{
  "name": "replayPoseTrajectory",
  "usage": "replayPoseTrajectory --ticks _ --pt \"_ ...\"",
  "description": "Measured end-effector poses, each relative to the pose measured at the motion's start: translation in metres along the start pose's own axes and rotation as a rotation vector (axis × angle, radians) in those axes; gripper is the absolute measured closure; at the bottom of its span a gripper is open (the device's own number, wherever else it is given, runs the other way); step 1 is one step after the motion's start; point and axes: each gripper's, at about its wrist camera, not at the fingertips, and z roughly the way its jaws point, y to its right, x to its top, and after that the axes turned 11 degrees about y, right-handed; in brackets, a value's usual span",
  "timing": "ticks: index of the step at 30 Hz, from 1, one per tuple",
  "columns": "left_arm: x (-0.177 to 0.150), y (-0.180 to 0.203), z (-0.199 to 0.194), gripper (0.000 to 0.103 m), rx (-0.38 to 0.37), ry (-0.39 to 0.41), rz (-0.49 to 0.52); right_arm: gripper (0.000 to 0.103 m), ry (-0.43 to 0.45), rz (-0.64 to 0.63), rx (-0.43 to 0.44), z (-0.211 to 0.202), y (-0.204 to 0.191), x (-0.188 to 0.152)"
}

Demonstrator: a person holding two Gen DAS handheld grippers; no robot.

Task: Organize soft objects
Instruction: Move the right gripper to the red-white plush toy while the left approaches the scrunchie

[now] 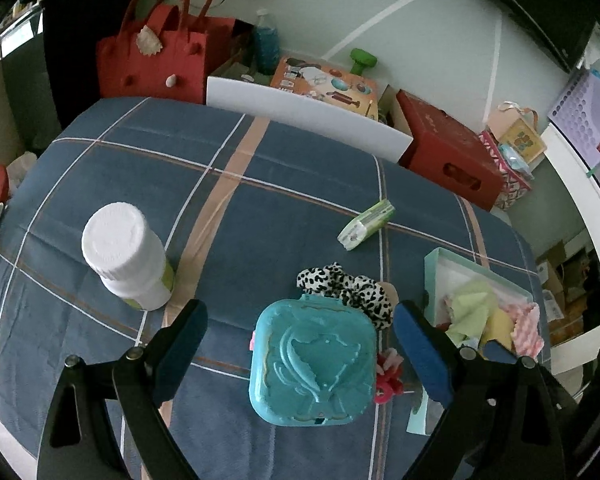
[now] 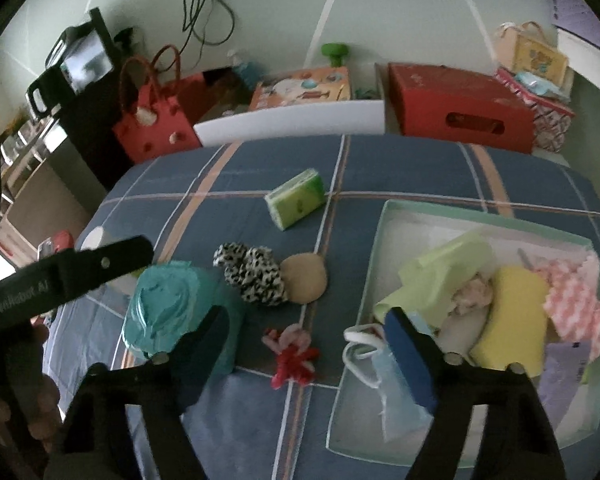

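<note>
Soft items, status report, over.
Left gripper open above teal case. Right gripper open over red-pink scrunchie. Leopard scrunchie outside box. Nothing blocking.

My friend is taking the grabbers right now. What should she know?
Left gripper: open, straddling the teal case.
Right gripper: open, holding nothing, over the red-pink scrunchie.
Done: green cloth, yellow sponge, pink checked cloth and face mask lie in the mint box.
Left on the bedspread: that scrunchie, leopard scrunchie, tan puff, tissue pack.
</note>
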Motion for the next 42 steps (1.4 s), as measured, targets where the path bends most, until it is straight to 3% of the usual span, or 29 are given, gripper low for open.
replayPoseTrajectory --ticks 2,6,12,27,42 --pt "0.000 -0.002 0.002 0.009 0.004 -0.009 -0.002 0.028 -0.019 -0.009 0.011 0.005 -0.003 -0.002" --pt "0.001 -0.006 0.002 0.009 0.009 -0.009 -0.010 0.046 -0.058 -0.039 0.026 0.013 -0.012 -0.007" --pt "0.003 -0.013 0.005 0.009 0.006 -0.016 -0.026 0.050 -0.124 -0.067 0.034 0.028 -0.017 -0.018" --pt "0.007 -0.022 0.019 0.009 0.005 -0.053 -0.046 0.050 -0.236 -0.098 0.011 0.062 -0.021 -0.034" --pt "0.015 -0.024 0.033 0.009 -0.002 -0.079 -0.052 0.052 -0.275 -0.122 -0.021 0.083 -0.022 -0.039"
